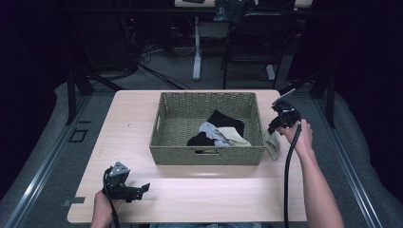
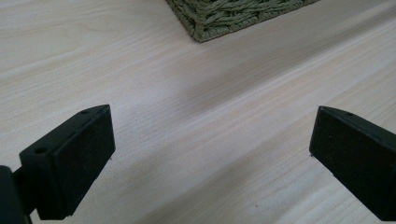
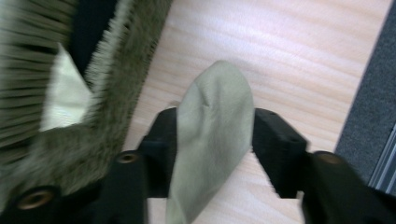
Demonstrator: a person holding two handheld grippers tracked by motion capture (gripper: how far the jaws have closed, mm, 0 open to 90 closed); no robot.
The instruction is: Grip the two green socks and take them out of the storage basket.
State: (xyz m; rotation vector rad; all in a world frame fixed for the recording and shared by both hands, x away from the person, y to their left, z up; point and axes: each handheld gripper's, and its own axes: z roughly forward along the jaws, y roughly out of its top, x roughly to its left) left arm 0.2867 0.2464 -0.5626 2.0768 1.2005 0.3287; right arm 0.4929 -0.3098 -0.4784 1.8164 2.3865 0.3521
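Note:
A woven olive basket (image 1: 206,154) stands mid-table holding black, grey and beige socks (image 1: 221,130). Just outside its right wall a pale beige sock (image 1: 272,142) lies on the table. My right gripper (image 1: 275,124) hangs over it, pointing down. In the right gripper view the sock (image 3: 215,107) lies between the parted jaws of the right gripper (image 3: 210,135), beside the basket wall (image 3: 116,84); the image is blurred. My left gripper (image 1: 142,188) rests low at the front left of the table (image 1: 190,199). The left gripper (image 2: 212,154) stands wide open over bare wood.
A basket corner (image 2: 224,16) shows at the top of the left gripper view. Dark floor (image 3: 369,93) lies past the table's right edge, close to the right gripper. Chairs and desk legs (image 1: 197,47) stand behind the table.

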